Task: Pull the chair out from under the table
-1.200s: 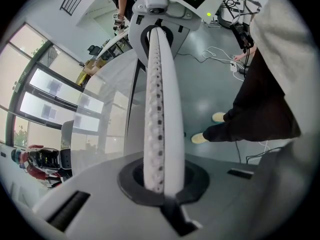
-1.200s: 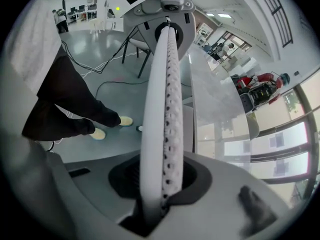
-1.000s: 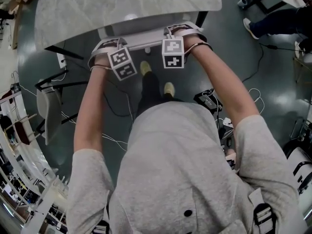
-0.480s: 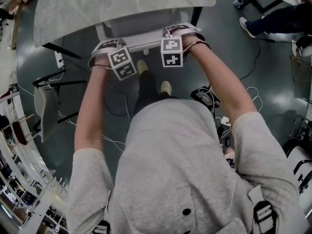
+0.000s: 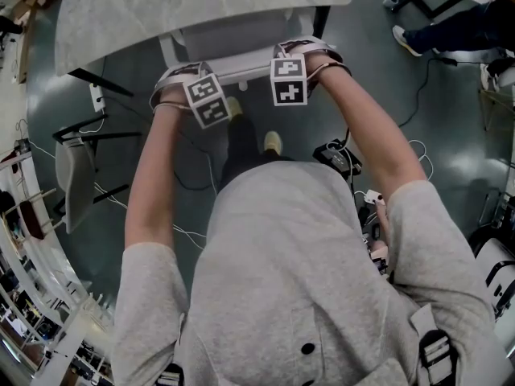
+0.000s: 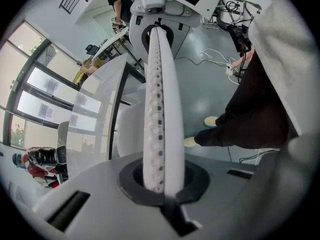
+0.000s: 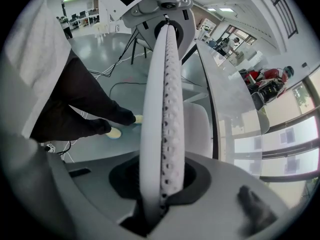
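The left gripper [image 5: 183, 79] and the right gripper [image 5: 299, 55] both pointed steeply down onto the top edge of the white chair [image 5: 241, 64], one near each end of its back. In the left gripper view the jaws were pinched narrow on the perforated back [image 6: 159, 109]. The right gripper view showed the same clamp on it [image 7: 165, 109]. The chair stood between the person and the bench [image 5: 201, 6], with its seat partly under the bench's near edge and its back clear of it. The person's shoes [image 5: 273, 143] were on the dark floor [image 5: 451, 135] just behind the chair.
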`<state>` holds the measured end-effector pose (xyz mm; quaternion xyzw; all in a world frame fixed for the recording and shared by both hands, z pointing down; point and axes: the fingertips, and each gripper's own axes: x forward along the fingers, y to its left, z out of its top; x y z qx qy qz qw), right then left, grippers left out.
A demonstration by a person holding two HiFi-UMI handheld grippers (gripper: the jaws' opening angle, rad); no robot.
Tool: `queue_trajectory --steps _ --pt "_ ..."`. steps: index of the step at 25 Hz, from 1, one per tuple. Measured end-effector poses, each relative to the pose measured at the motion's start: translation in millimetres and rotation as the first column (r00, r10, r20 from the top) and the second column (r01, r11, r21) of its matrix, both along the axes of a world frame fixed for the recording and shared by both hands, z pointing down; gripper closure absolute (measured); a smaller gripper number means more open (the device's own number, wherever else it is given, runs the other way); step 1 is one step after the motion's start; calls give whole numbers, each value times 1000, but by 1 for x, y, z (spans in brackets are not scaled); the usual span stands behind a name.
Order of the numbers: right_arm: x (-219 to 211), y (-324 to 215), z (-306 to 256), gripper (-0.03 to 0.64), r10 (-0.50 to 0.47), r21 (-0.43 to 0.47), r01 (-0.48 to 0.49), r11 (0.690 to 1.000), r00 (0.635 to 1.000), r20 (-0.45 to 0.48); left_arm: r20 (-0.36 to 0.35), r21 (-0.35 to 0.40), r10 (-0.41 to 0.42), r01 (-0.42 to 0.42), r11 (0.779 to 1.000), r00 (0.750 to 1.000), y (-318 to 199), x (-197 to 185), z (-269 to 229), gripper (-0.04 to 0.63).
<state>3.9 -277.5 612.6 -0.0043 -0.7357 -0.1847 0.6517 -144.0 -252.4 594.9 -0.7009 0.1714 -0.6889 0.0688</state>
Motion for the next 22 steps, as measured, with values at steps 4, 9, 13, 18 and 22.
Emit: queue_trajectory --steps 4,9,13,18,22 --pt "6 16 2 532 2 -57 -3 998 1000 -19 -2 -58 9 -9 998 1000 14 4 3 580" --pt "8 27 2 532 5 -61 -6 998 1000 -19 -4 -78 12 -12 997 1000 25 6 3 578" --pt "10 33 2 532 2 -52 -3 999 1000 -17 -2 -71 9 -9 997 1000 32 8 4 578" --pt "11 43 3 532 1 -54 -2 999 1000 -16 -5 -79 6 -7 997 1000 43 10 5 578" --pt "13 54 2 532 2 -57 -3 998 1000 -15 -4 -80 10 -11 997 1000 53 11 4 578"
